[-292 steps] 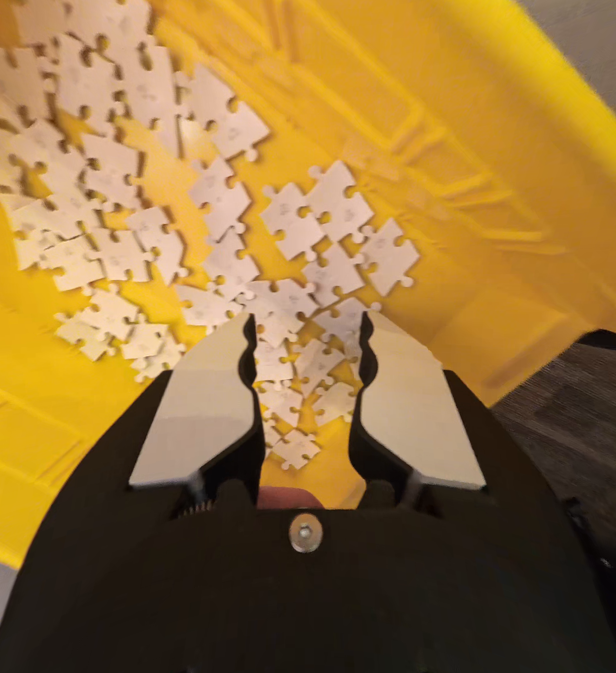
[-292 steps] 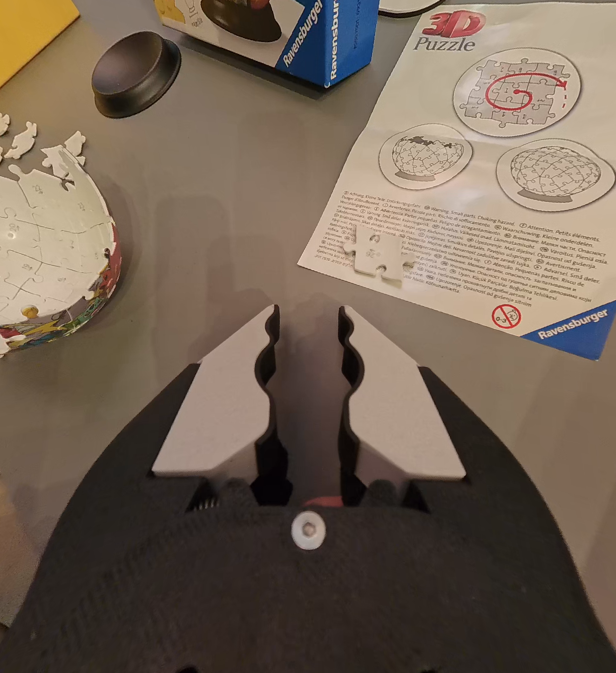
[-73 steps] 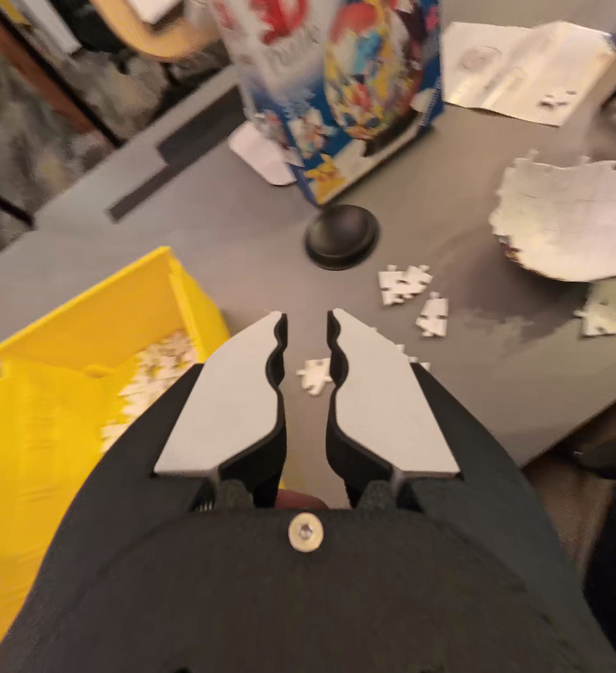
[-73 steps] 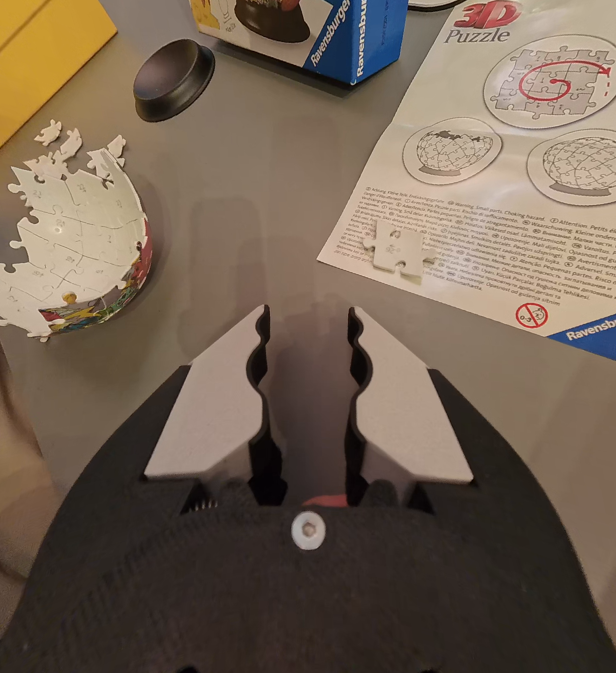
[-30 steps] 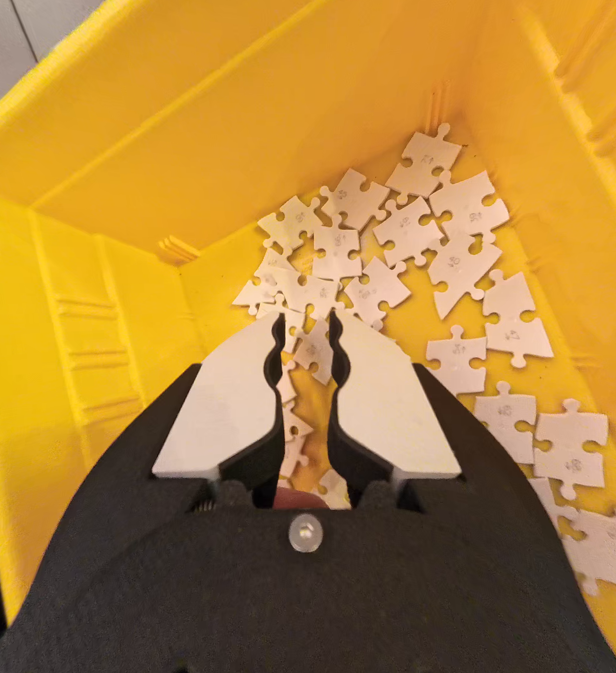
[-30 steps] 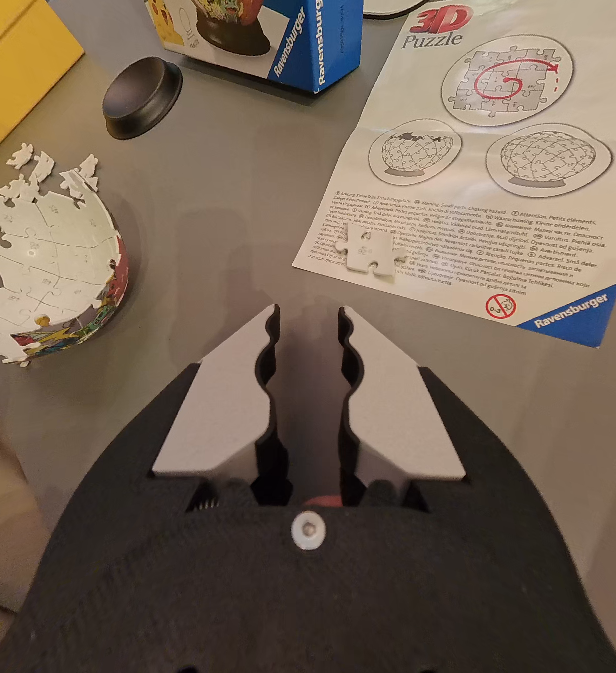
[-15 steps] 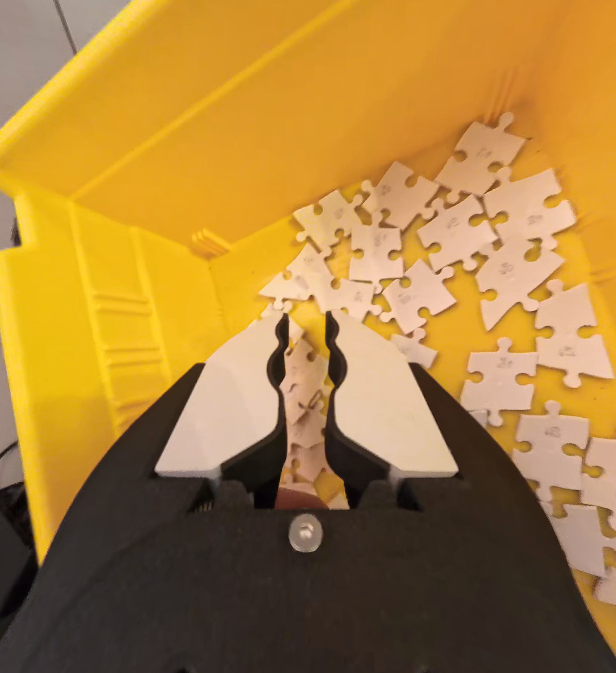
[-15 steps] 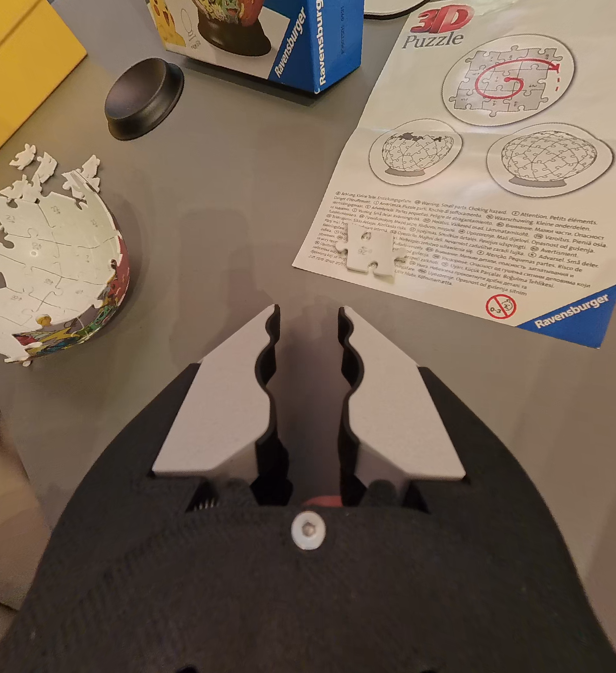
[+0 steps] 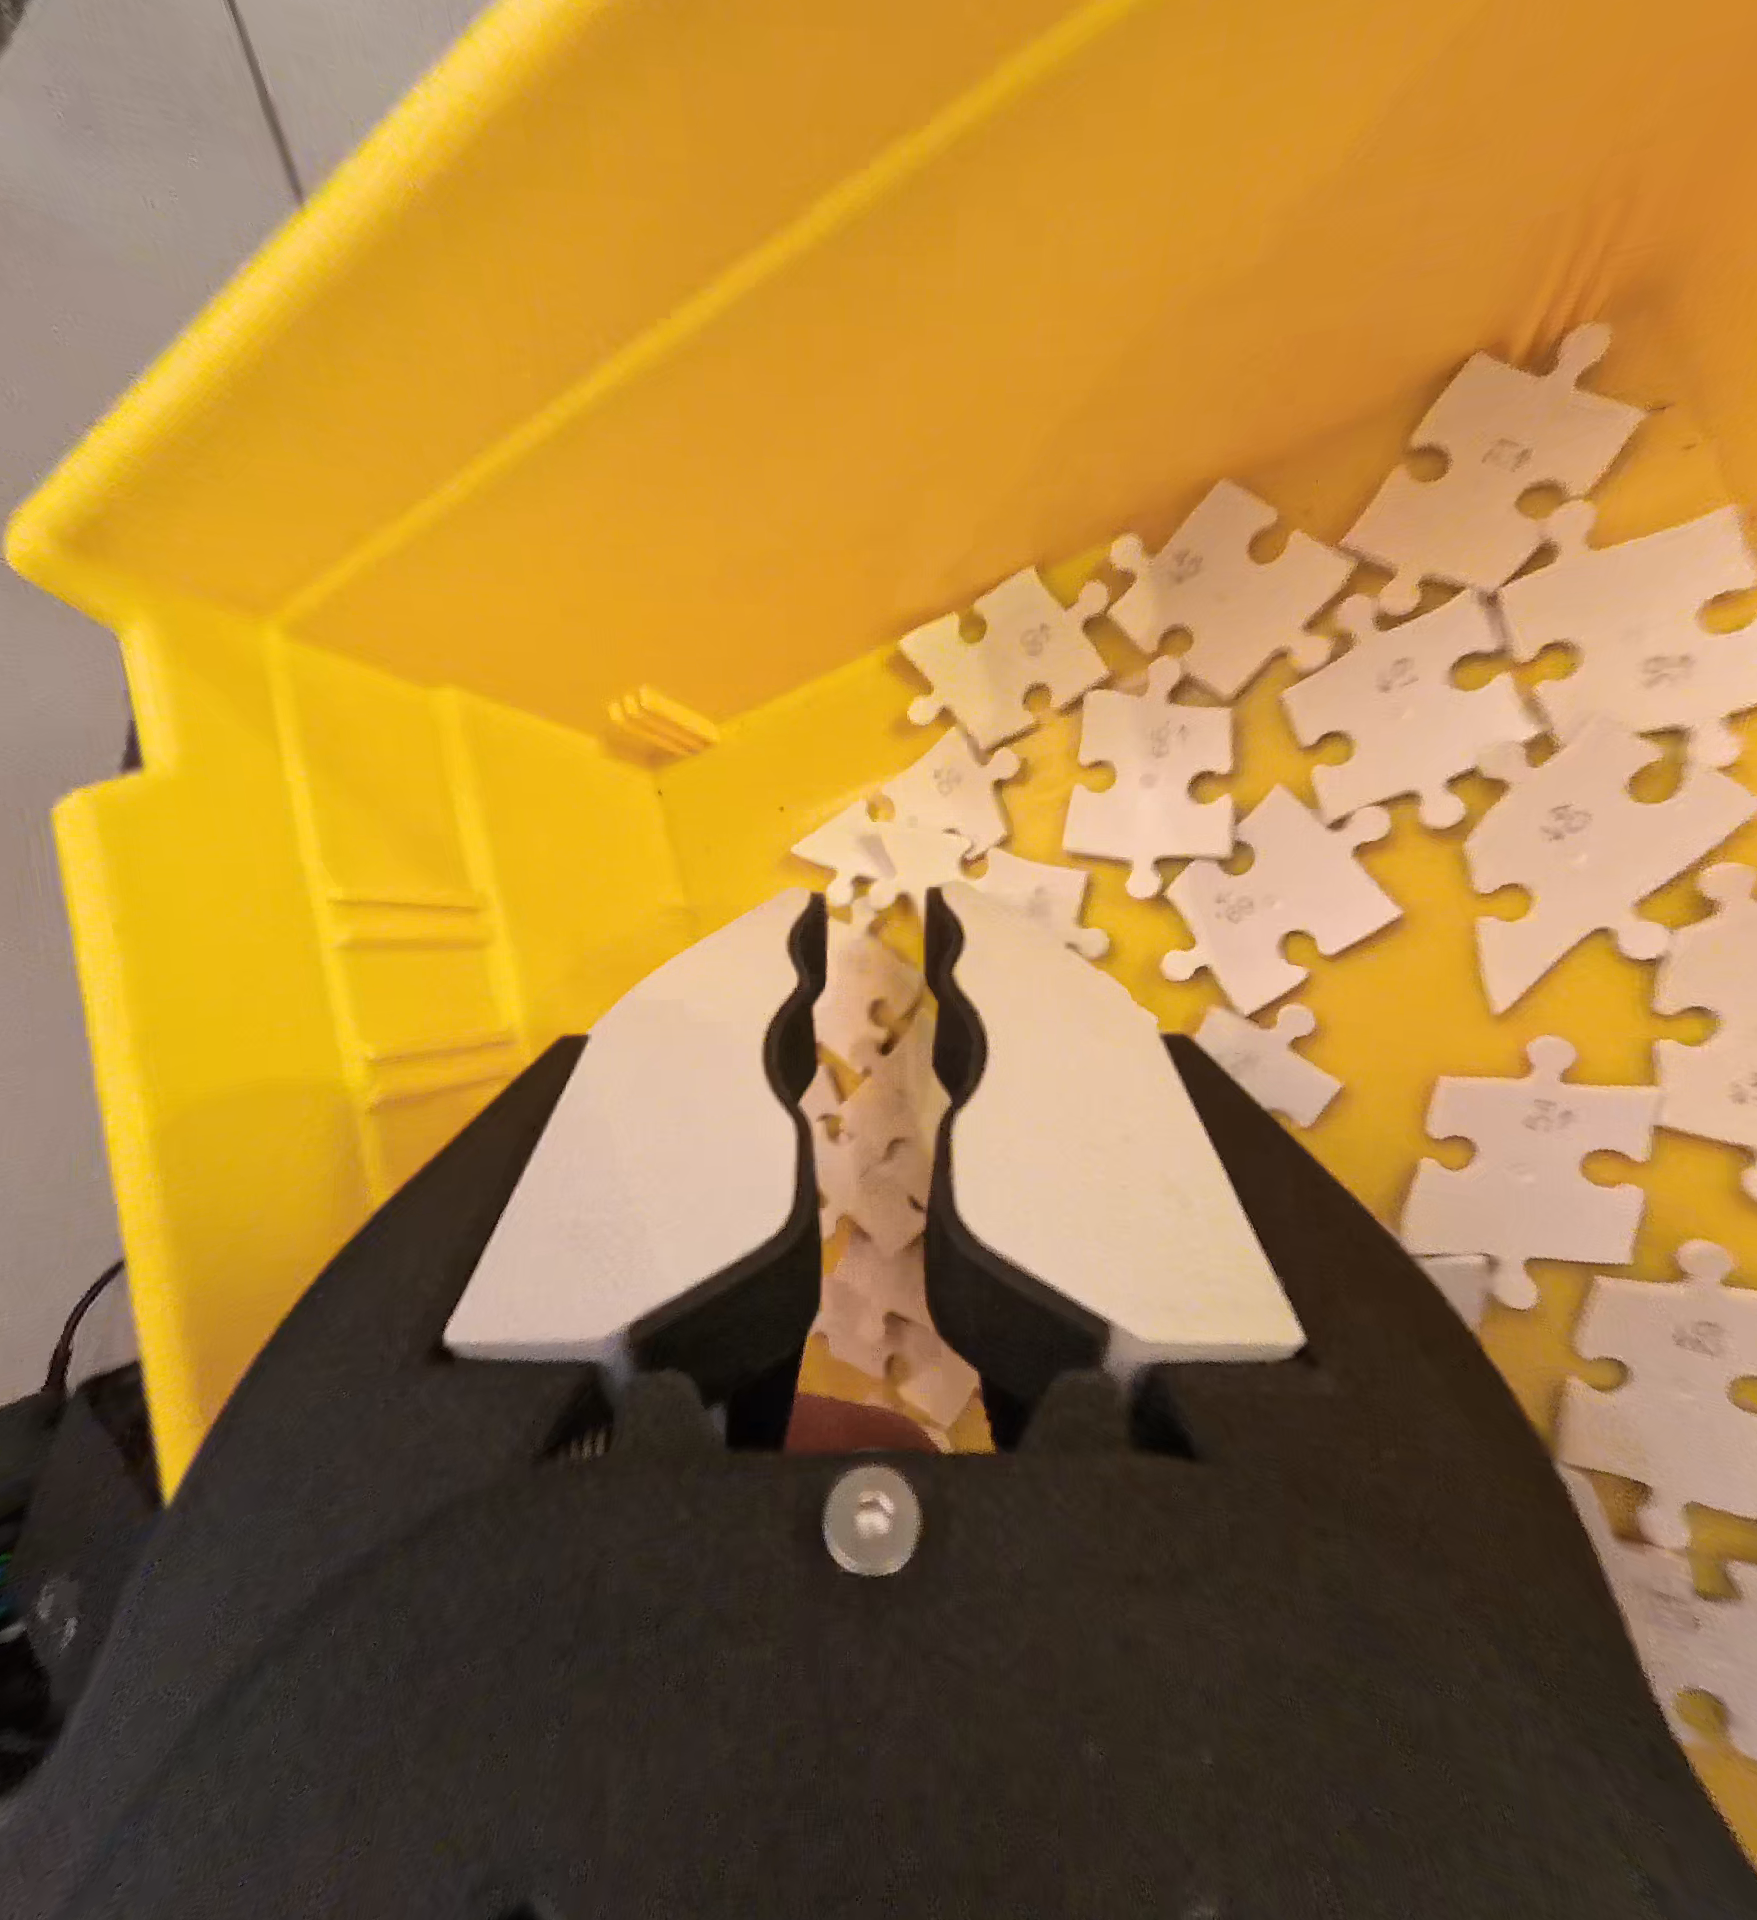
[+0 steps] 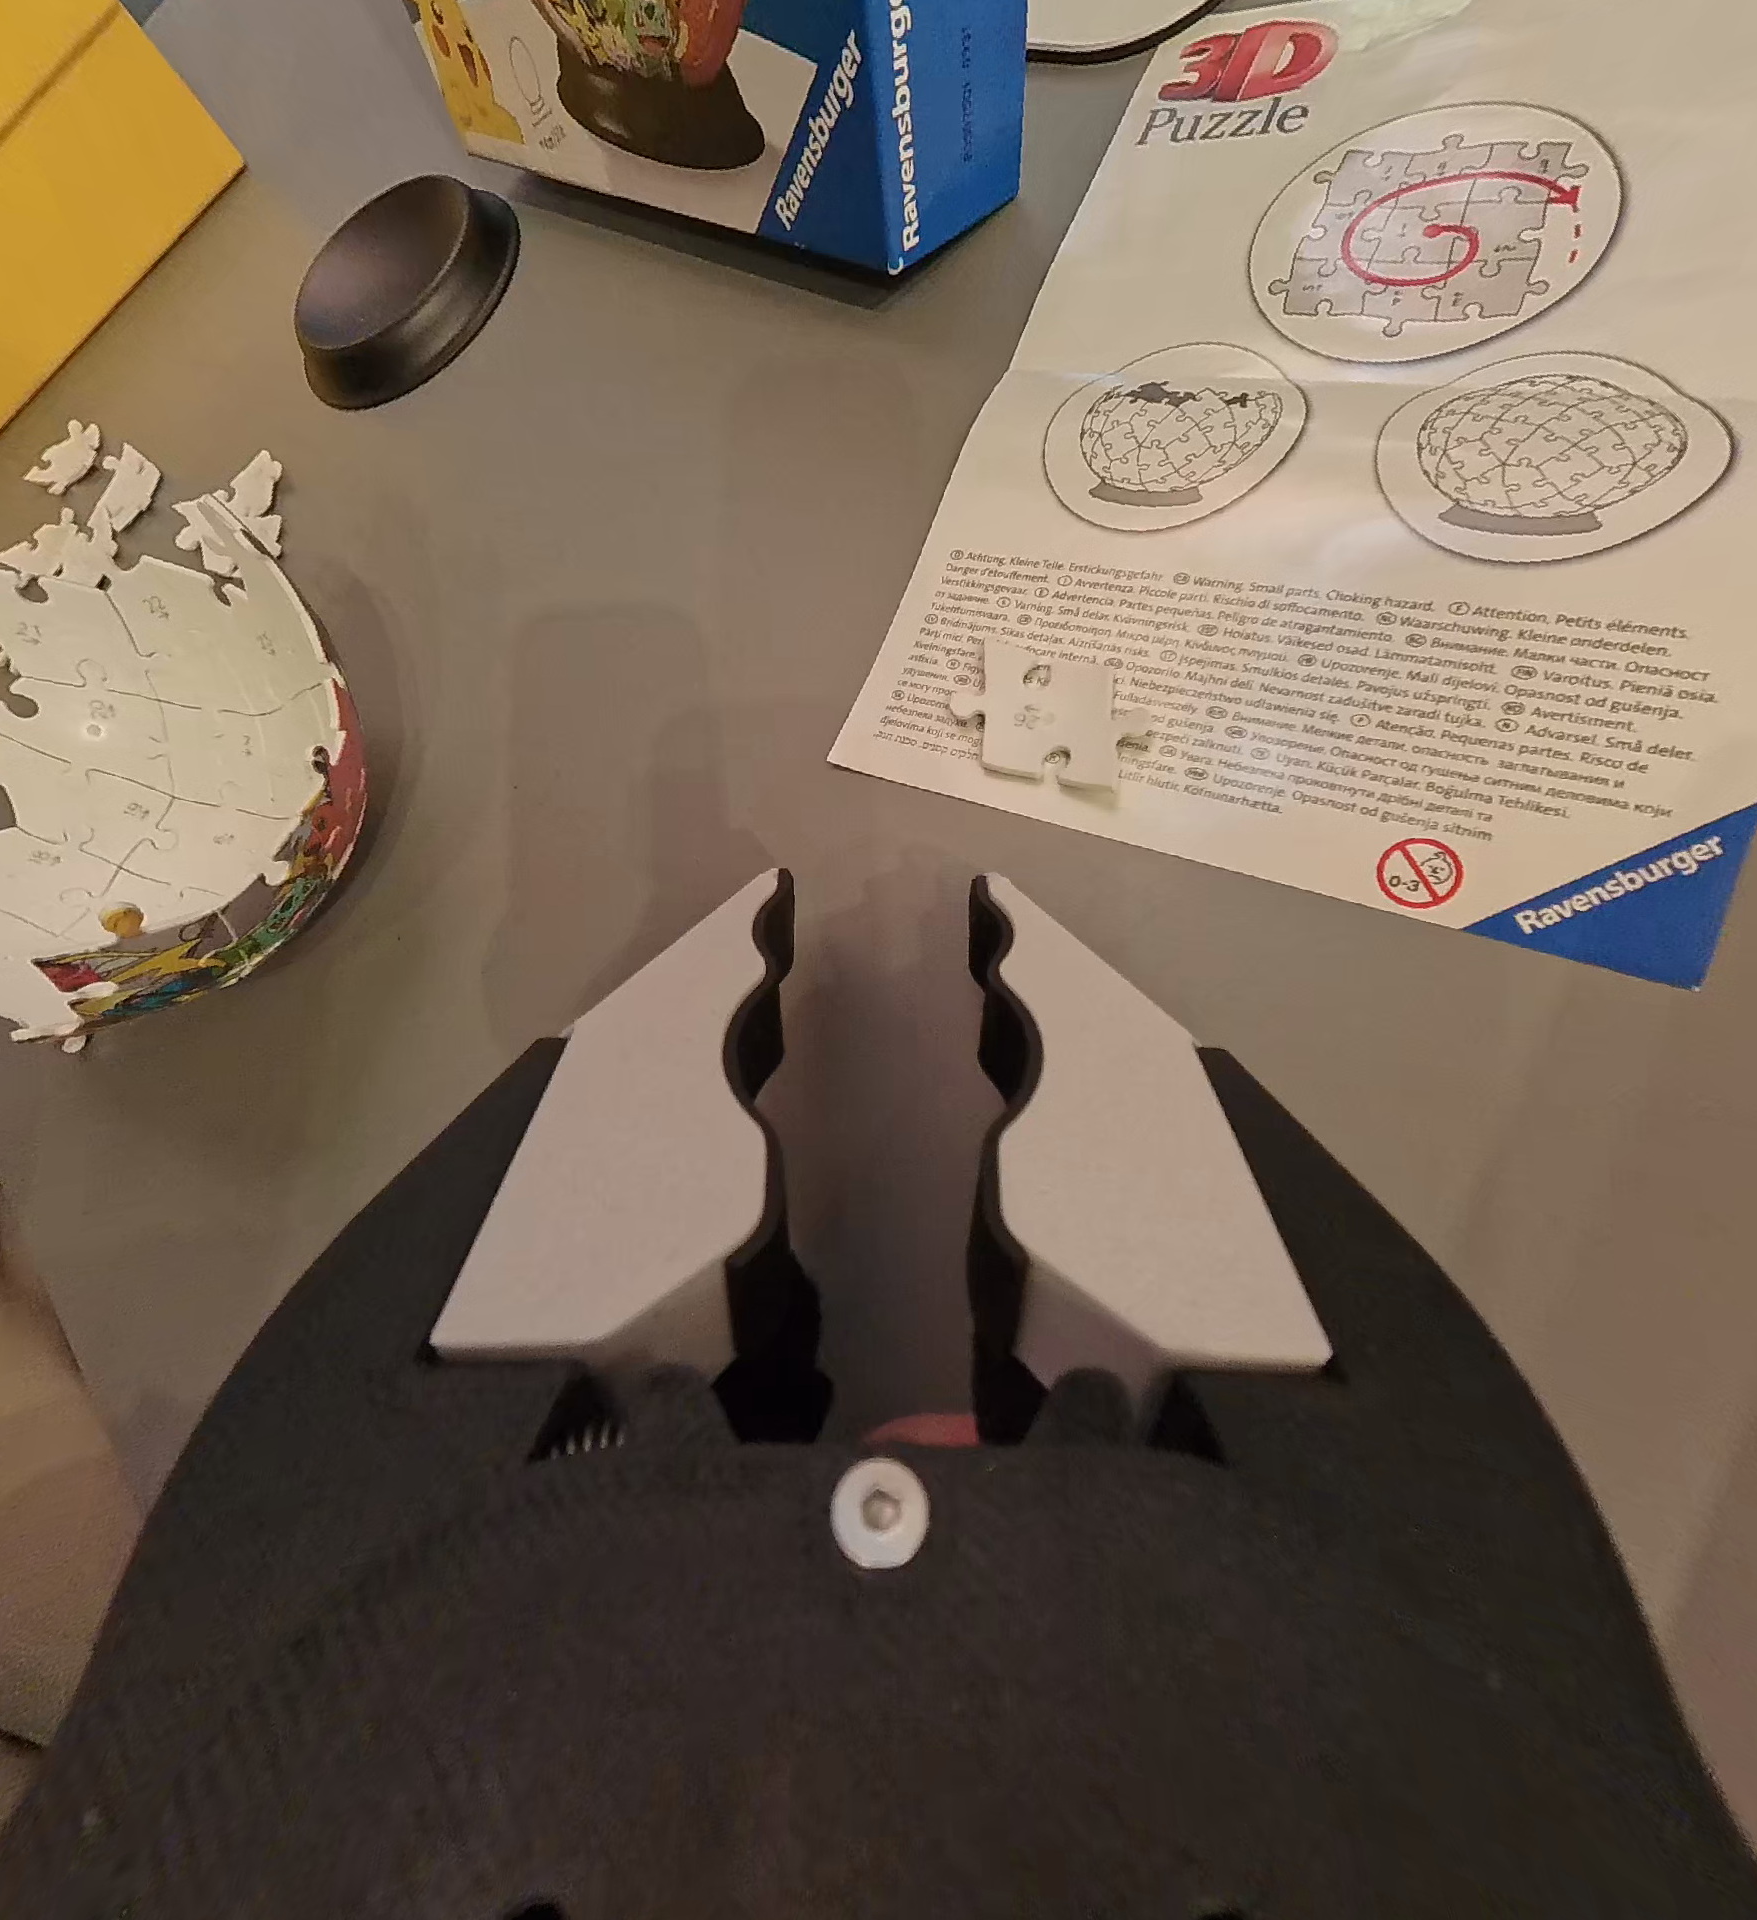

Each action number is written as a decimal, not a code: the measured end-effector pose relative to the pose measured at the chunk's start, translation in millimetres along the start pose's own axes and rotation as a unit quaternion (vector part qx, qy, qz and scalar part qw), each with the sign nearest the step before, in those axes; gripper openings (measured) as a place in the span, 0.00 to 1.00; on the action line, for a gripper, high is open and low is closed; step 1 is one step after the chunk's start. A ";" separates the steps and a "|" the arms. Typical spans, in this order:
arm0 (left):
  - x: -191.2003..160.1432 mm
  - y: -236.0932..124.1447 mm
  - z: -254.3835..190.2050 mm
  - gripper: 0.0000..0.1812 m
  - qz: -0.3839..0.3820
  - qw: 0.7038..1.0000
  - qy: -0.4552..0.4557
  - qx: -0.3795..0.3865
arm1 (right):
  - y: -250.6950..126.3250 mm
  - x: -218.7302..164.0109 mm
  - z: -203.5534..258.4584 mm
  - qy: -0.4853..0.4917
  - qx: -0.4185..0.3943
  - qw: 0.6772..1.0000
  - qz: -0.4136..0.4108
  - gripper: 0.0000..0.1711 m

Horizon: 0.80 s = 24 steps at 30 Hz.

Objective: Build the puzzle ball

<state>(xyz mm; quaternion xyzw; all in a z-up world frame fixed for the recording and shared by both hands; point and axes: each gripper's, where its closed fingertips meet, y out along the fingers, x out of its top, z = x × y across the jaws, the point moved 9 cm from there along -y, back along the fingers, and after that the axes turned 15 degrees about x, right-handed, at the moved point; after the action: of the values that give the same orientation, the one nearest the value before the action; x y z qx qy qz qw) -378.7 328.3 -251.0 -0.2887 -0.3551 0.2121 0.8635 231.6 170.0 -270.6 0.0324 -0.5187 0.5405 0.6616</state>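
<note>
Left wrist view: the left hand-held gripper (image 9: 874, 909) is inside a yellow bin (image 9: 645, 436), its jaws a narrow gap apart. White pieces show through that gap, but whether one is pinched or they merely lie on the bin floor beneath, I cannot tell; the frame is a little blurred. Many loose puzzle pieces (image 9: 1373, 831) lie white side up across the right half of the frame, some overlapping, a few piled near the fingertips. That heap suggests a large share of the build is left.

Right wrist view: the right hand-held gripper (image 10: 874, 894) hovers above the grey worktop (image 10: 645, 582), jaws moderately apart and holding nothing. At the left edge of the frame sits the partly built puzzle ball (image 10: 126, 769), an open bowl-like shell, white inside and coloured outside, with a jagged unfinished rim. By my estimate it is under half done. A single puzzle piece (image 10: 1045, 722) lies on the lower left corner of the instruction sheet (image 10: 1373, 499), just ahead of the fingertips, seemingly next in line. The black stand (image 10: 406, 286) waits unused at upper left, beside the blue puzzle box (image 10: 801, 114).
</note>
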 end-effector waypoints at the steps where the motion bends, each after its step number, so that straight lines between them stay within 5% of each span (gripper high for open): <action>1: 3.5 -2.4 -1.5 0.10 -0.012 1.000 -0.003 -0.018 | 0.0 0.0 0.0 0.000 0.000 1.000 0.000 0.19; 6: 15.5 -6.0 -16.1 0.11 -0.041 0.994 0.002 -0.096 | 0.0 0.0 -0.1 0.000 0.000 1.000 0.000 0.19; 17: 13.5 -2.1 0.1 0.12 -0.023 0.998 -0.018 -0.060 | -0.2 -0.1 -0.3 0.001 -0.001 1.000 -0.001 0.19; 24: -6.2 -5.0 1.9 0.21 0.016 0.997 0.026 -0.075 | -0.3 -0.1 -0.5 0.001 0.000 1.000 -0.001 0.19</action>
<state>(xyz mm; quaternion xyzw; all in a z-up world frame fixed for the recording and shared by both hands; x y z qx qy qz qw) -383.4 321.7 -249.7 -0.3639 -0.3423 0.1910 0.8449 232.2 170.1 -270.7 0.0322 -0.5177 0.5401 0.6627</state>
